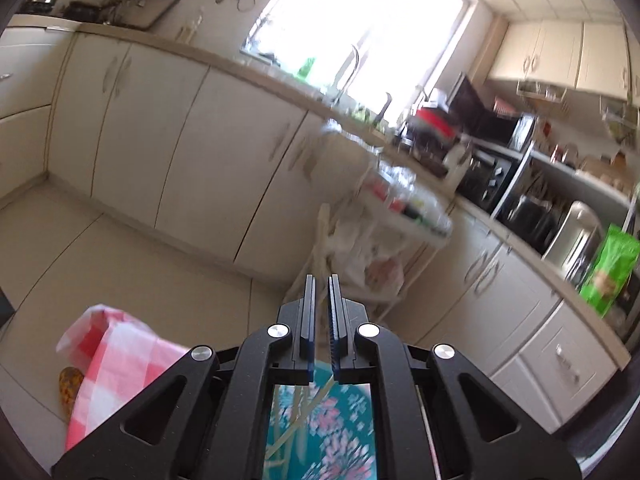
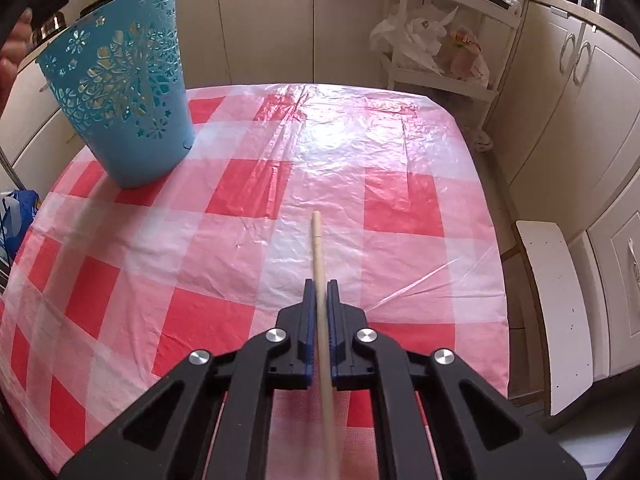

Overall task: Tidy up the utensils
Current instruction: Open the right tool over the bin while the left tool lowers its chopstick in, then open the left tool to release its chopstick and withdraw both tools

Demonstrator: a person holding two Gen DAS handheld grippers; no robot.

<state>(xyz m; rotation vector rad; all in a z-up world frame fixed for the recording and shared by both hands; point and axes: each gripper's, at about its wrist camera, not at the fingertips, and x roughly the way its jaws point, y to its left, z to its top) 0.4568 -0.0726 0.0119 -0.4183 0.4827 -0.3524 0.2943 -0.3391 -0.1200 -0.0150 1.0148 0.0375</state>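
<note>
In the right wrist view my right gripper [image 2: 321, 284] is shut on a thin wooden stick [image 2: 317, 240] that points forward over the red-and-white checked tablecloth [image 2: 280, 184]. A teal perforated holder [image 2: 120, 92] is tilted at the table's far left, its base partly lifted. In the left wrist view my left gripper [image 1: 322, 280] has its jaws nearly together, and the holder's teal wall [image 1: 324, 428] with light sticks behind its holes shows right under the gripper body. Whether the jaws clamp its rim is hidden.
Cream kitchen cabinets [image 1: 168, 140] run behind and to the right. A white cart [image 2: 440, 60] with plastic bags stands beyond the table's far edge. A white stool [image 2: 556, 320] is by the table's right side. A hand [image 2: 16, 48] shows at the far left.
</note>
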